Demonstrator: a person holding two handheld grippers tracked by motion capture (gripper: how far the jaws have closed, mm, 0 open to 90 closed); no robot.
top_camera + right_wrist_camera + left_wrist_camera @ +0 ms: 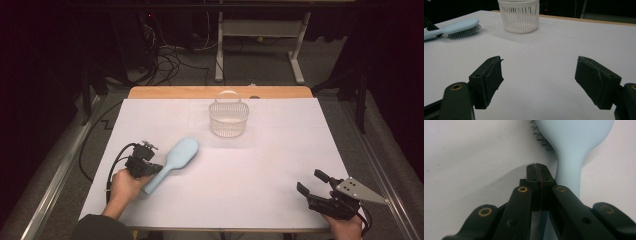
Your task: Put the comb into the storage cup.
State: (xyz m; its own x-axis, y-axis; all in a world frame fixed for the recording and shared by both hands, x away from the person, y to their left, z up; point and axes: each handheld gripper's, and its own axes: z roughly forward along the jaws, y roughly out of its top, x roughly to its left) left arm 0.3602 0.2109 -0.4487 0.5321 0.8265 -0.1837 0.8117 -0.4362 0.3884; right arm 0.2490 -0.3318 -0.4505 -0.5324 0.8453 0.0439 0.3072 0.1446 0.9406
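Black gripper [539,173] beside smooth blue hairbrush [571,142]

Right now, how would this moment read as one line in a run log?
left gripper: shut beside hairbrush handle | right gripper: open, empty | hairbrush: lying on table | basket: upright, far side

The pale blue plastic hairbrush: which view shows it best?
The high view: the whole pale blue plastic hairbrush lies on the white table. The left gripper view gives a close-up of its neck and back; the right gripper view shows its bristled head side-on.
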